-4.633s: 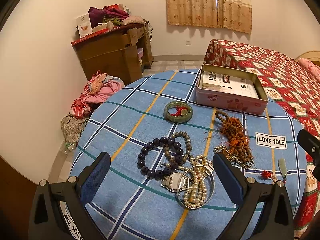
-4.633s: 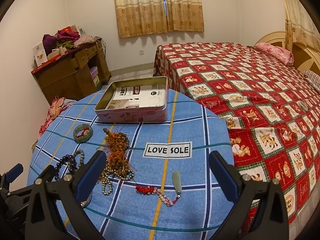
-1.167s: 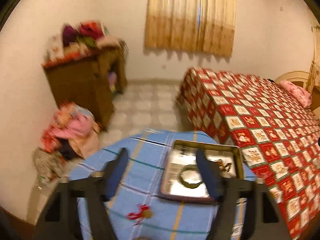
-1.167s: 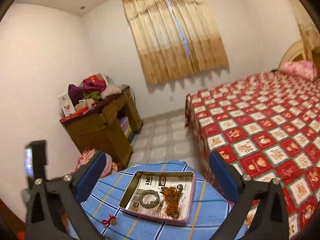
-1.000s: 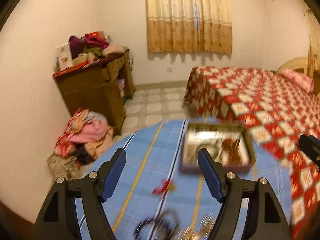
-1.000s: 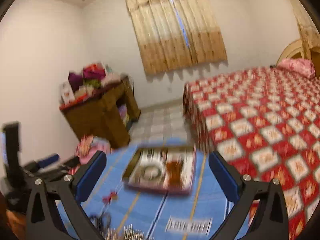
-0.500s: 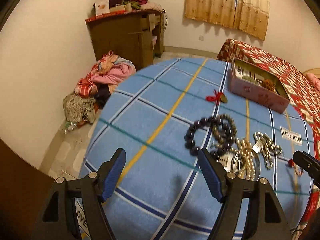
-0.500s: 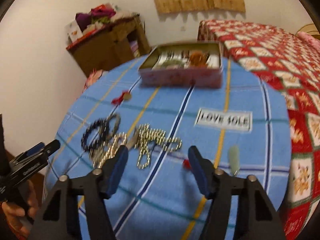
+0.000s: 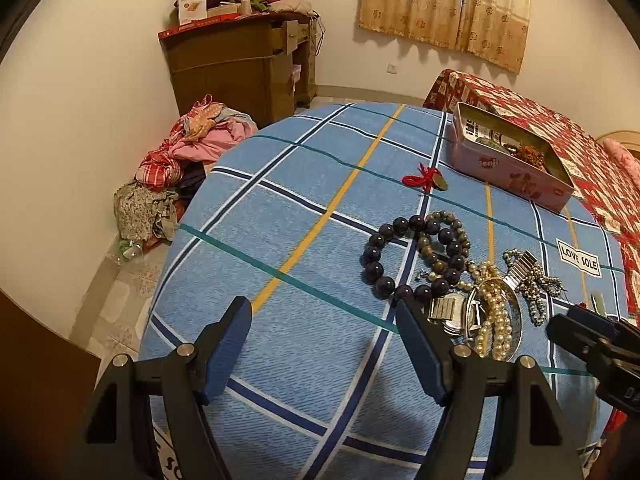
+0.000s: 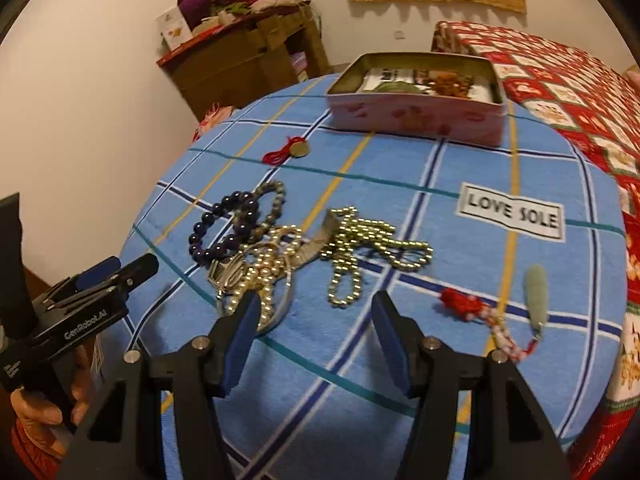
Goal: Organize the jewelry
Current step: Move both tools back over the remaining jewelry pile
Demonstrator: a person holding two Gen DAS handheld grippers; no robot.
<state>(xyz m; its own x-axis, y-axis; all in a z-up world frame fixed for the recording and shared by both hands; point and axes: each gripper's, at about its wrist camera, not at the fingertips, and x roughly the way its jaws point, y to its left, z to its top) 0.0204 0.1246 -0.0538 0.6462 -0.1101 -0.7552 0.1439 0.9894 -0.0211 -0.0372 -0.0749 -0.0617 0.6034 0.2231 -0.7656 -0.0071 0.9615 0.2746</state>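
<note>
Only from the right tongs (image 10: 314,314) we see "GenRobot.AI" on the left tongs (image 9: 324,328); both stand apart, empty. The jewelry pile (image 10: 256,256) lies just ahead; the tin (image 10: 416,114), perhaps marked "senji", beyond "LOVE SOLE" (image 10: 512,212).

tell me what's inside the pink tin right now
Inside the pink tin lie a green bangle and an orange bead tangle, on printed paper. The near wall hides the tin's front floor.
</note>
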